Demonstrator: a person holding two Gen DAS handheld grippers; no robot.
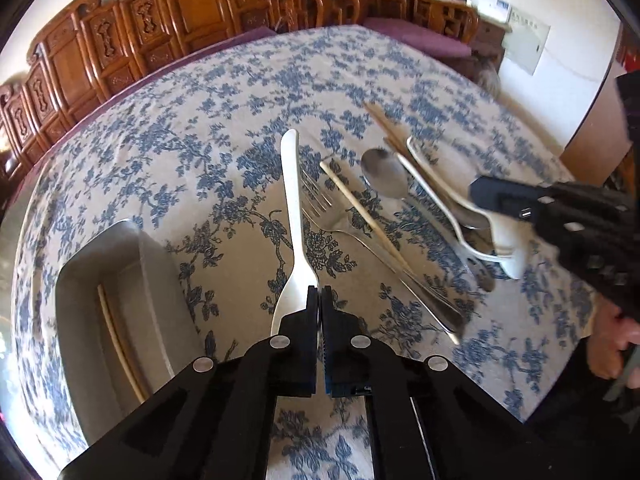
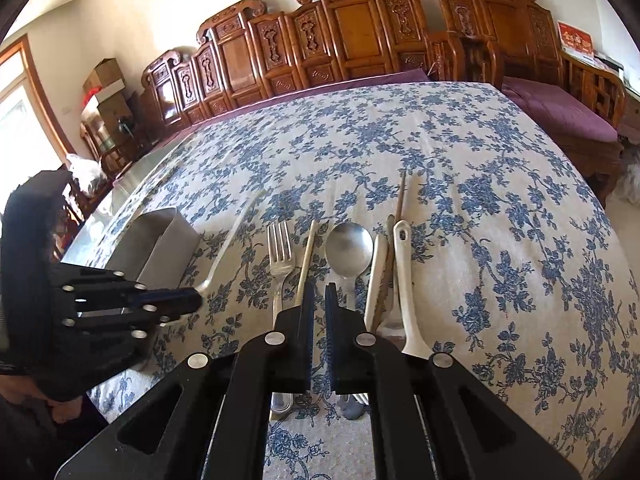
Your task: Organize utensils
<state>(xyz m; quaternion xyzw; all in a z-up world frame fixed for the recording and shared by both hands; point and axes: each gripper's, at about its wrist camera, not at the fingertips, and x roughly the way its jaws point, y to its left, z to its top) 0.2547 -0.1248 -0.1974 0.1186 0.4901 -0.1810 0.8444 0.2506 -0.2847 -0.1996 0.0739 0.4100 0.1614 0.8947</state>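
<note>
The left tool (image 1: 319, 294) is clamped on the bowl end of a white spoon (image 1: 291, 200), handle pointing up the frame. Only the left wrist view shows inside the grey holder (image 1: 120, 264) at lower left, where one chopstick (image 1: 116, 332) lies. The right tool (image 2: 319, 292), jaws together and empty, points steeply down over the fork (image 2: 280, 256), metal spoon (image 2: 349, 248) and remaining utensils at centre frame on the floral worktop (image 2: 500, 208).

The white spoon (image 1: 294, 216) bowl (partly) hides behind the left hand-held gripper (image 1: 319, 300).

Bright daylight from window (image 2: 16, 120), glare on tablecloth (image 2: 500, 248), heavy fisheye warp, edges vignetted.
</note>
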